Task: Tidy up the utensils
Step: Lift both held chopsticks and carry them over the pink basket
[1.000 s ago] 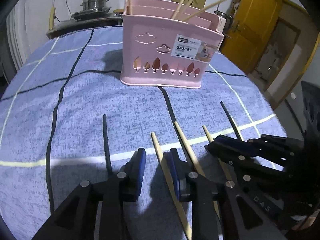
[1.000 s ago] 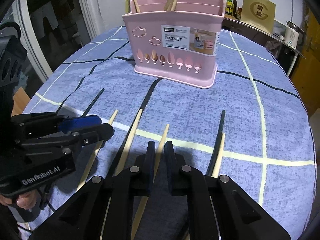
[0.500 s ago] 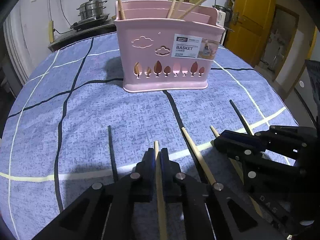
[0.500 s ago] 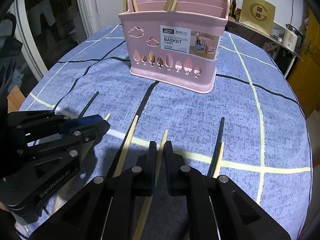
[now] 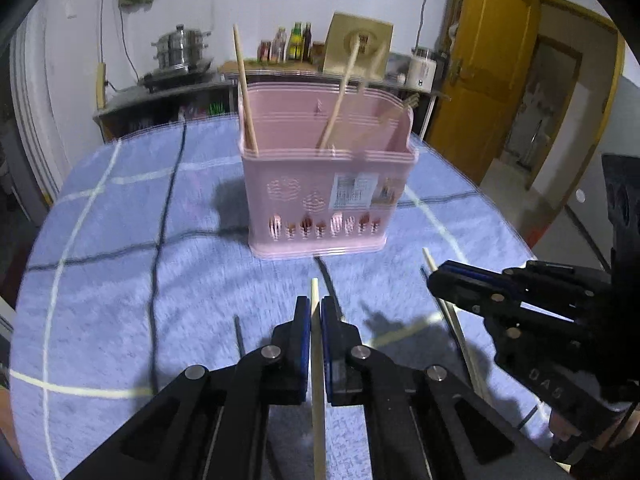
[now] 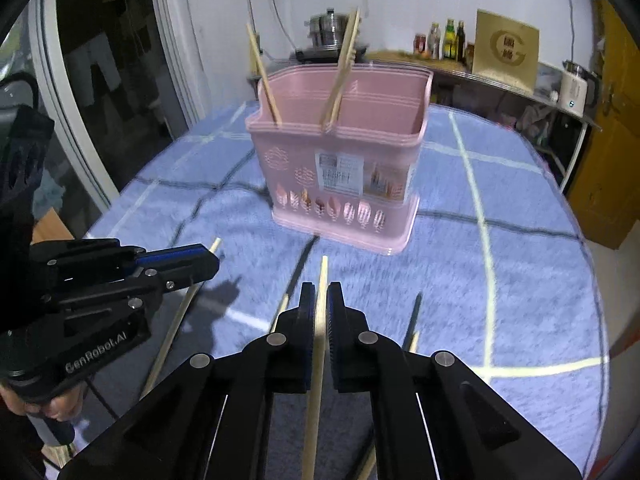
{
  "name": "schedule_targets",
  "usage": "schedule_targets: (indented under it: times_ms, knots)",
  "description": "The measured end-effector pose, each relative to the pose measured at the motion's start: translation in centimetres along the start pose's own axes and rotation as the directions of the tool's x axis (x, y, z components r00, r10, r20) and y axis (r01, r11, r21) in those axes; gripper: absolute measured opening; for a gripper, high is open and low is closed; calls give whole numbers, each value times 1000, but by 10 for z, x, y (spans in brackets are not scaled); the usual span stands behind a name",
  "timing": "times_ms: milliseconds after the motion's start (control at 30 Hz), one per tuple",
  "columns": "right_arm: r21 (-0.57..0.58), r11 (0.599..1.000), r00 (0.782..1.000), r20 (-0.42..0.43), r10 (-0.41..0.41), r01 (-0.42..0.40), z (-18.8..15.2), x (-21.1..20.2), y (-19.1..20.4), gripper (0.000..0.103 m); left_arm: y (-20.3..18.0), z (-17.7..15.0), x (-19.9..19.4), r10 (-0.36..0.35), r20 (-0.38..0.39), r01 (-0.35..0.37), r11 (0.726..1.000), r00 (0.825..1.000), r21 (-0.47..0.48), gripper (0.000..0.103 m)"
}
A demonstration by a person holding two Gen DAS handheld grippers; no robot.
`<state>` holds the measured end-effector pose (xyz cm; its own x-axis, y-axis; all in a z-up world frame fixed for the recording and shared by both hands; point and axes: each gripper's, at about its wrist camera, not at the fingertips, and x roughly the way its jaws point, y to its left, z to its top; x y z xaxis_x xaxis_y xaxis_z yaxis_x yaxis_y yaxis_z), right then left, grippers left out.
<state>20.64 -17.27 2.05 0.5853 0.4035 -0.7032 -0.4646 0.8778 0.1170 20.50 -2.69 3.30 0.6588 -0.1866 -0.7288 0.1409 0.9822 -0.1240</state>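
A pink utensil basket stands on the blue checked tablecloth with several wooden chopsticks upright in it. My left gripper is shut on a wooden chopstick and holds it above the cloth, short of the basket. My right gripper is shut on another wooden chopstick, also lifted. In the left wrist view the right gripper shows at the right with its chopstick. In the right wrist view the left gripper shows at the left with its chopstick.
A dark chopstick and a second dark one lie on the cloth near me, with a wooden one beside them. A counter with a steel pot, bottles and a kettle stands behind the table. A yellow door is at the right.
Both grippers have lifted off the cloth, each with its wooden chopstick. The basket now looks farther off and its open top shows. The left gripper was open a second ago and shut on its chopstick.
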Motion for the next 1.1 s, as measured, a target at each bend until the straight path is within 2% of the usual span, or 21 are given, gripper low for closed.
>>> schedule_targets:
  times_ms: [200,400,767,1100]
  knots:
    - [10,1000,992,129,0,-1,23,-47,0,6,0,30,-45,-9,112,8,1000,994,5,5]
    - [19,1000,981,195,-2,-1,28,-69,4,5,-1,36,-78,-40,188,41,999,981,2,5]
    - [8,1000,980,199,-7,5,23,-76,1,5,-7,28,-84,-45,176,41,999,983,22,5]
    - [6,1000,975,220,-1,-1,29,-82,-1,5,-5,37,-83,-53,171,50,998,984,26,5]
